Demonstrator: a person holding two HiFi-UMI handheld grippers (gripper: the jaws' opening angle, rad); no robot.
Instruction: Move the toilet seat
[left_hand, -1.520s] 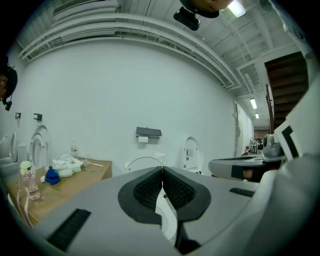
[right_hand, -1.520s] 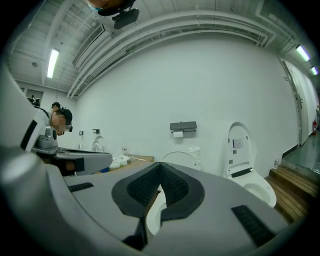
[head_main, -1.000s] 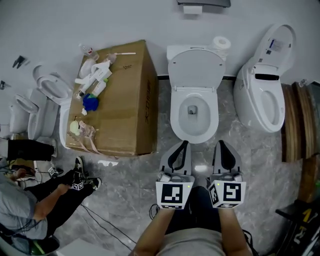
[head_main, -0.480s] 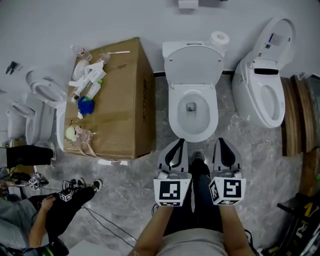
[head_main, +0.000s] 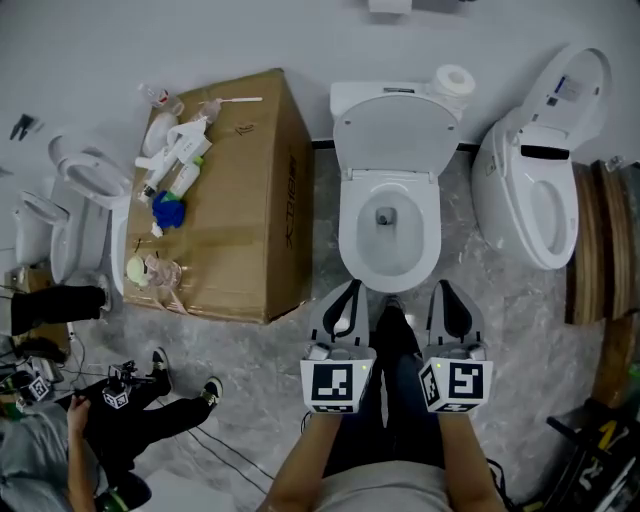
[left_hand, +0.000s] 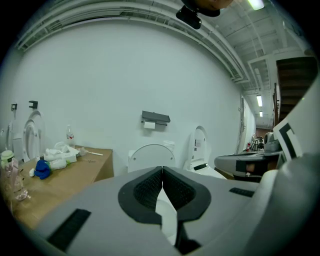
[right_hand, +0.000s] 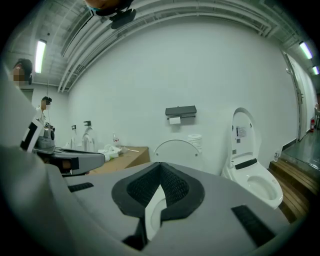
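**Both claws clenched and empty in front of an open toilet**

Head view: the toilet (head_main: 389, 262) stands against the white wall, at the middle of the frame. Its toilet seat (head_main: 394, 135) is raised and leans back toward the tank; whether the ring and the lid are both up cannot be told. A paper roll (head_main: 455, 79) sits on the tank's right corner.

The left claw (head_main: 350, 288) and the right claw (head_main: 444, 288) are held side by side above the grey marble floor (head_main: 260, 380). Both point at the front rim of the bowl, close to it but apart from it, and well short of the seat.

Left gripper view: the left claw (left_hand: 162, 169) has its dark pads pressed together at the tips, with nothing between them. The raised seat shows beyond them. Right gripper view: the right claw (right_hand: 159, 164) is likewise clenched on nothing.

Surroundings:
- A cardboard box (head_main: 250, 215) stands left of the toilet and carries bottles and a blue object (head_main: 167, 208).
- A second toilet (head_main: 540, 195), its lid up, stands at the right.
- A seated person (head_main: 95, 440) occupies the lower left corner.
- A wall dispenser (left_hand: 155, 118) hangs above the tank.
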